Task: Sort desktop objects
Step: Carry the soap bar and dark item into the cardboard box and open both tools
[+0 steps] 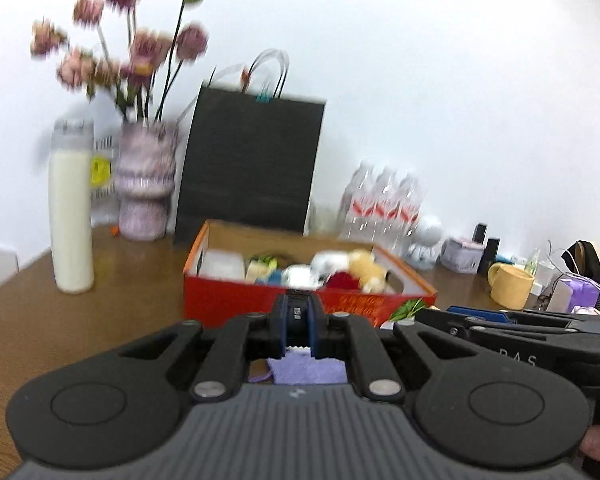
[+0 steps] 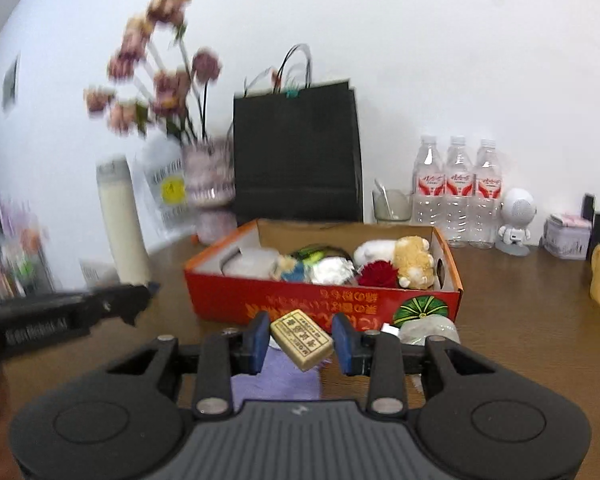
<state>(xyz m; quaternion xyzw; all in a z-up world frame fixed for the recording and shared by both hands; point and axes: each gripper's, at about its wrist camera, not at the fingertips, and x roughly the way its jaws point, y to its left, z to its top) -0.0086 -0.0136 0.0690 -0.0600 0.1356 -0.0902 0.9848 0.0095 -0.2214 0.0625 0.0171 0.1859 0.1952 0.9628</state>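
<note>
- Between the jaws of my right gripper sits a small cream block, tilted, one corner towards each blue pad; I cannot tell whether both pads press on it.
- My left gripper is clenched around a slim dark object, too blurred to name.
- Just beyond both sets of jaws stands the red cardboard box, already holding plush toys and soft oddments.
- The block looks rigid, light and smooth-sided; I judge it best pinched across its two long flat faces, since a corner-to-corner hold could let it twist out.
- Dark characters in framed columns cover its top face; I cannot read them. Yellow characters run along the box front, upside down from here, beside a printed green pumpkin.
- A purple cloth lies below the jaws.
</note>
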